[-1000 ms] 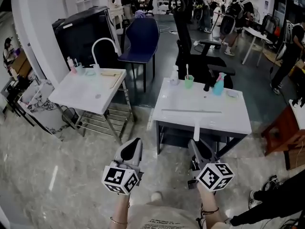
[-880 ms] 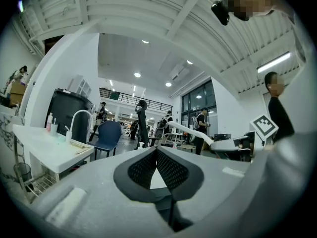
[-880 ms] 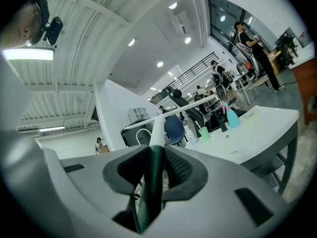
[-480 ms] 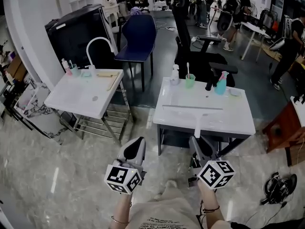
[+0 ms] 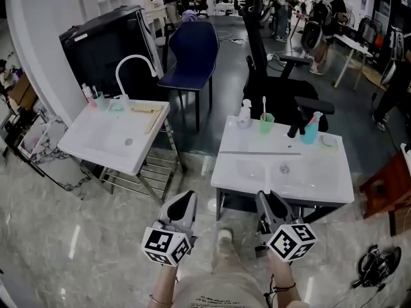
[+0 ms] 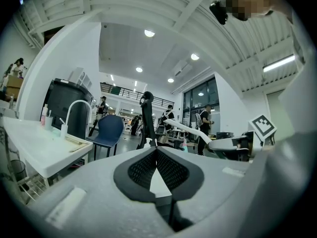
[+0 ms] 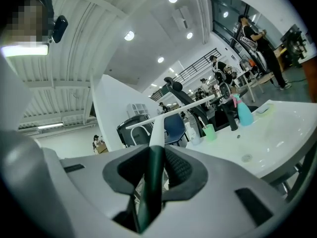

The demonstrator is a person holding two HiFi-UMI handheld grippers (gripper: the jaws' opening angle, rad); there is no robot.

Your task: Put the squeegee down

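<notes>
Our right gripper (image 5: 271,203) pinched the green-handled, white-bladed squeegee (image 5: 260,153) over the white sink counter (image 5: 321,178); our left gripper (image 5: 182,205) sat closed, empty. We judged that releasing near the edge could drop it.

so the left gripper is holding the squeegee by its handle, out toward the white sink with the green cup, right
Wrong gripper. The right gripper holds the squeegee by its handle, as the right gripper view shows; the left gripper has its jaws together on nothing. The rest stands: it points toward the white sink with the green cup.
</notes>
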